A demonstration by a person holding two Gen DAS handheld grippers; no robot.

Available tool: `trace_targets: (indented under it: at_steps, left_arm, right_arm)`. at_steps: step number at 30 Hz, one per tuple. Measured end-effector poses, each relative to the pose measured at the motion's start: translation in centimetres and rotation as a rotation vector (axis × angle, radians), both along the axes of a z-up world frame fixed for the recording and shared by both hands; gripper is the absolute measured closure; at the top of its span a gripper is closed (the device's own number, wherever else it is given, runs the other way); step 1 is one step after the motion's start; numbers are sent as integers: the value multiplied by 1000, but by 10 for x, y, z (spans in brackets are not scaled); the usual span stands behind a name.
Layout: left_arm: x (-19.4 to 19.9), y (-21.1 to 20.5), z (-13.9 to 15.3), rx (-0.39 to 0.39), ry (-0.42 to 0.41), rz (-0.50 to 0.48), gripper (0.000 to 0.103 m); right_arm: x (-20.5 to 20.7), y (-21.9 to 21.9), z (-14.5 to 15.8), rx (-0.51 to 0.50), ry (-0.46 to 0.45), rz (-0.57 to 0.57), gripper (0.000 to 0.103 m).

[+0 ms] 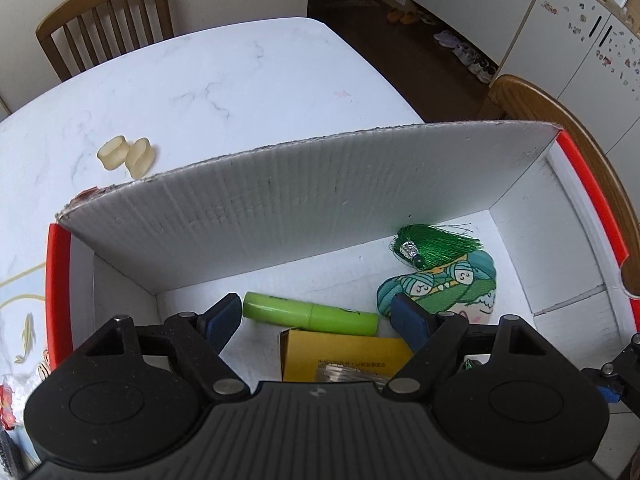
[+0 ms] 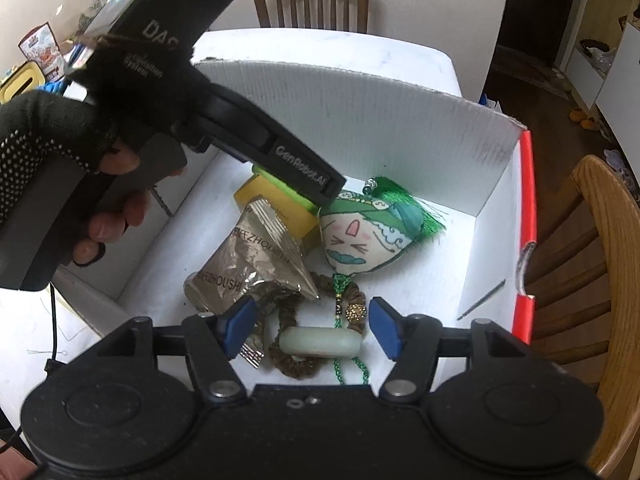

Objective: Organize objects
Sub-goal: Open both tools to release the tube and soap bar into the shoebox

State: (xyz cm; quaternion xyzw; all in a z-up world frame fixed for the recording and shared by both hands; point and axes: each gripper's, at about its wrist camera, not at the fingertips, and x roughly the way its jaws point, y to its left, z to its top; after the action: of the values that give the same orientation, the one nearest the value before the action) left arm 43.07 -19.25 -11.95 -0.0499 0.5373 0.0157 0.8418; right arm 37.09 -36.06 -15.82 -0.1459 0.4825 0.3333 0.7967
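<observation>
Hovering over the box [image 2: 472, 168], right claw [image 2: 312, 326] apart, nothing pinched, the jade ring [image 2: 320, 343] lying just below between the pads on the scrunchie [image 2: 296, 364], at 6 o'clock of the box floor. Left claw [image 1: 316, 320] likewise apart and empty, above the green tube [image 1: 310, 314] and yellow carton [image 1: 344, 356]. Ring probably hard, smooth, slippery and chippable: best pinched across its outer rim, square and gently; tube light and prone to roll, best taken mid-body; two pale pieces [image 1: 126, 158] left out on the desk [image 1: 200, 80] at 10 o'clock.
</observation>
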Motion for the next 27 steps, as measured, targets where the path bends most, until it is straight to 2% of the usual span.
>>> trace_targets:
  at_steps: [6,16,27]
  left_arm:
    - [-15,1,15,-27,-38,-14,21]
    - [-59,8,60,-61,-154,-74,21]
    - [-124,49,110,-115,-277,-109,21]
  right_arm:
    - [-4,-10,12,47,-9,-32,40]
    - [-12,-29,37,116,-40,-104,38]
    - [-40,-18,73,189,-95,-143,31]
